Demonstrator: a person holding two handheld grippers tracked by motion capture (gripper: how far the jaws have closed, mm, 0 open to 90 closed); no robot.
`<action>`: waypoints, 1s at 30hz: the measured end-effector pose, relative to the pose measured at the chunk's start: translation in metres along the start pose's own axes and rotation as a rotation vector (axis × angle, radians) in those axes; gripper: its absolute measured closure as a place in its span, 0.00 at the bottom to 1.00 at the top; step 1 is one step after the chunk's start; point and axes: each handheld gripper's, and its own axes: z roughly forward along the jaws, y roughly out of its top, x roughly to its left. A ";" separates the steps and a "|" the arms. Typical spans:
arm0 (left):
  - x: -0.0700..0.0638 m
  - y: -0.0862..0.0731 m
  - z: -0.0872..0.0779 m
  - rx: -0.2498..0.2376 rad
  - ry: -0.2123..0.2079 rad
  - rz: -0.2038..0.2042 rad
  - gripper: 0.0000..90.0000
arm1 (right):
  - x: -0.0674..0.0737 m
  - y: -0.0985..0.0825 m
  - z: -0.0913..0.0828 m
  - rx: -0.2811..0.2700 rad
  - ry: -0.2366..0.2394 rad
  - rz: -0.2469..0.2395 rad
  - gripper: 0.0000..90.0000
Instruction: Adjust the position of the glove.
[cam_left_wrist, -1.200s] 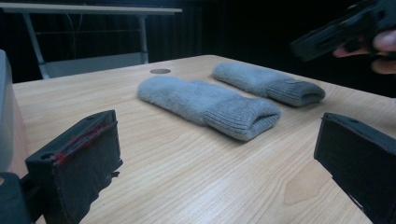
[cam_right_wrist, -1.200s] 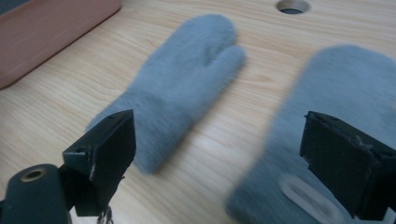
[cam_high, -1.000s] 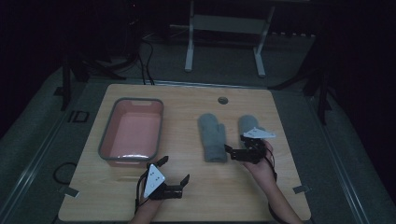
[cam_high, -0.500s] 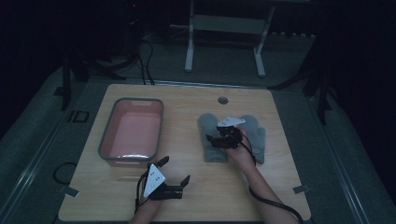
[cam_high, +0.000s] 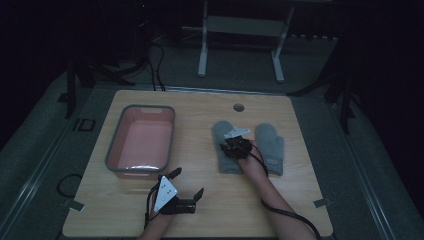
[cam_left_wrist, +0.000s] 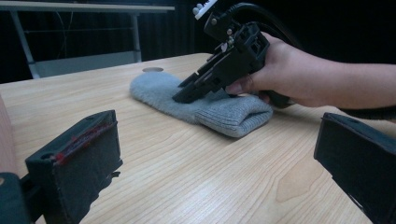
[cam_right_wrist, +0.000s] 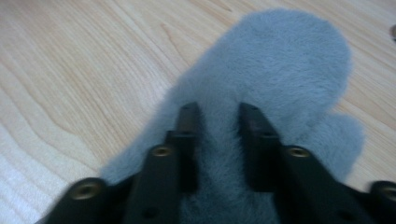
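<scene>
Jaws of the right gripper (cam_high: 235, 145) stand a little apart, a narrow gap between them, tips down on the fuzzy face of the left mitten (cam_high: 226, 149); in the right gripper view fleece shows through the gap, and I cannot tell whether any is pinched. That mitten (cam_right_wrist: 261, 116) lies flat on the wooden surface (cam_high: 210, 200), its knit cuff toward the person. A second mitten (cam_high: 270, 148) lies just beside it to the right, also flat. Jaws of the left gripper (cam_high: 186, 186) are spread wide with nothing between them; it sits low near the front edge, well apart from the mittens. In the left gripper view the right gripper (cam_left_wrist: 212, 77) tilts down onto the mitten (cam_left_wrist: 205, 105). A pink bin (cam_high: 140, 141) stands at the left of the surface.
</scene>
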 end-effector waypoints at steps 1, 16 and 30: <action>0.000 0.000 0.000 0.000 0.000 0.000 0.01 | 0.002 0.000 0.000 -0.004 -0.013 0.004 0.85; 0.000 0.000 0.000 0.002 0.004 -0.001 0.01 | 0.021 0.011 -0.070 -0.090 -0.027 0.151 0.94; 0.000 0.000 0.000 0.002 0.003 0.007 0.01 | 0.056 -0.012 -0.074 -0.031 -0.008 0.160 0.94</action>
